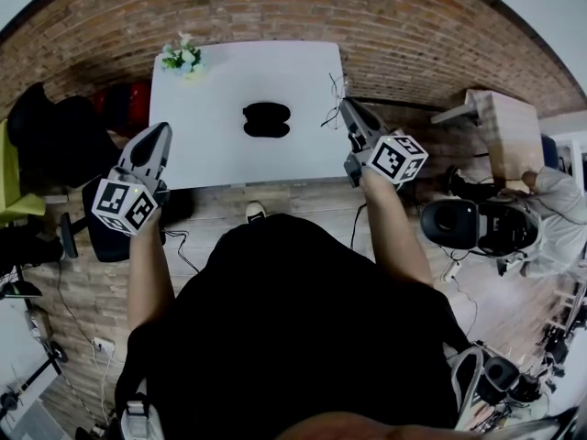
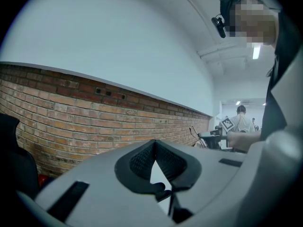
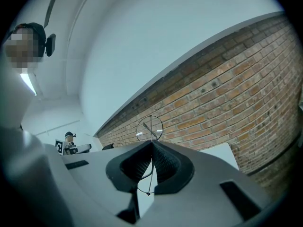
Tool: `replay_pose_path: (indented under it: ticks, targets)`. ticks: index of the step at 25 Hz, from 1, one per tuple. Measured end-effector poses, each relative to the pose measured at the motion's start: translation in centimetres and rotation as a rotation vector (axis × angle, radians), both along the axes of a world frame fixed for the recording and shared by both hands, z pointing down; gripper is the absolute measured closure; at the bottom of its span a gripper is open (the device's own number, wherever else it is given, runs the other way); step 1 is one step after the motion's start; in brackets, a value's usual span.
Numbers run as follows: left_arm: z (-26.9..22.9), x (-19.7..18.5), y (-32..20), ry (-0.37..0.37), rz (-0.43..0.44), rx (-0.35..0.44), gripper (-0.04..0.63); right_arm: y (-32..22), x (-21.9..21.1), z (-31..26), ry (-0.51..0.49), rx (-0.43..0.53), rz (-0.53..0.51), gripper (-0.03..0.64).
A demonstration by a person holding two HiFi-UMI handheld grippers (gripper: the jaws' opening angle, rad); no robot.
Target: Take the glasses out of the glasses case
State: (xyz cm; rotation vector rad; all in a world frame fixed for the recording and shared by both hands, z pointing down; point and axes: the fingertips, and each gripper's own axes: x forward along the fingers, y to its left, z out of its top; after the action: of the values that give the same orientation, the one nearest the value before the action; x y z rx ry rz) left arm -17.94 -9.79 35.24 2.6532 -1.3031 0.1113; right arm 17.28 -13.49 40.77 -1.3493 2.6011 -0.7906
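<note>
The black glasses case [image 1: 267,119] lies on the middle of the white table [image 1: 220,154]. My right gripper [image 1: 345,105] hovers over the table's right edge, shut on a pair of thin wire-framed glasses [image 1: 331,99]. In the right gripper view the glasses [image 3: 149,128] stick up past the closed right gripper [image 3: 152,142], one round lens above the tips and a wire running down between the pads. My left gripper [image 1: 163,128] is held up off the table's left front corner. In its own view the left gripper [image 2: 154,142] is shut and holds nothing.
A small pot of white flowers [image 1: 182,59] stands on the table's far left corner. Black chairs [image 1: 55,136] sit left of the table. To the right are a wooden stand [image 1: 503,126] and a person in white [image 1: 555,218]. Cables trail over the brick-patterned floor [image 1: 83,291].
</note>
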Motion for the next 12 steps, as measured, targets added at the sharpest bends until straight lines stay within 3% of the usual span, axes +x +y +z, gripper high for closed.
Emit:
replay_pose_path:
  ticks: [12]
  targets:
    - [0.4,-0.7,-2.7,0.001,0.018,0.000,0.586,-2.0,-0.6,0.8,0.002,-0.015,0.013,0.594]
